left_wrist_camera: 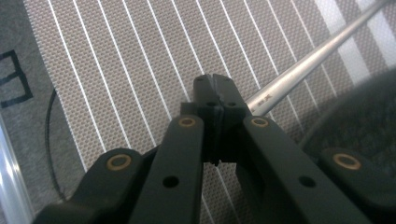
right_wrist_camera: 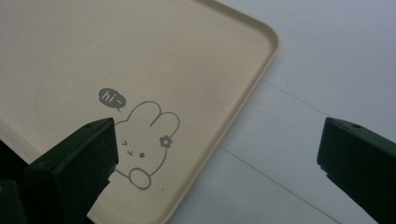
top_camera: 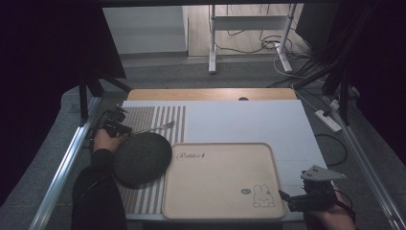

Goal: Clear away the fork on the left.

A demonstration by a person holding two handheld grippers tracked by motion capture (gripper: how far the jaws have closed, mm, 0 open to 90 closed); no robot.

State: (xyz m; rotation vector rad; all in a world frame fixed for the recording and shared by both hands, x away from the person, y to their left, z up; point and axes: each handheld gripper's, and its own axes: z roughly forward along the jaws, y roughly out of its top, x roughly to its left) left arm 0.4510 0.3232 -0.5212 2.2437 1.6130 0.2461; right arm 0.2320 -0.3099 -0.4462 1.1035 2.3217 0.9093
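Observation:
A metal fork [top_camera: 160,127] lies on the striped placemat [top_camera: 165,115] at the far left, its head pointing right. My left gripper [top_camera: 116,127] is at the handle's end. In the left gripper view its jaws are pressed together, and the fork handle [left_wrist_camera: 308,58] runs from behind the right one to the upper right. A dark grey round plate [top_camera: 142,158] lies just below the fork. My right gripper [top_camera: 287,200] stands open at the near right corner of the beige rabbit tray [top_camera: 210,191], with nothing between its fingers [right_wrist_camera: 74,158].
The plate [left_wrist_camera: 369,116] overlaps the tray's left edge. The tray [right_wrist_camera: 140,51] rests on a white board [top_camera: 239,120] that covers the table's right part. Metal rails run along both table sides. Stand legs and cables are on the floor beyond.

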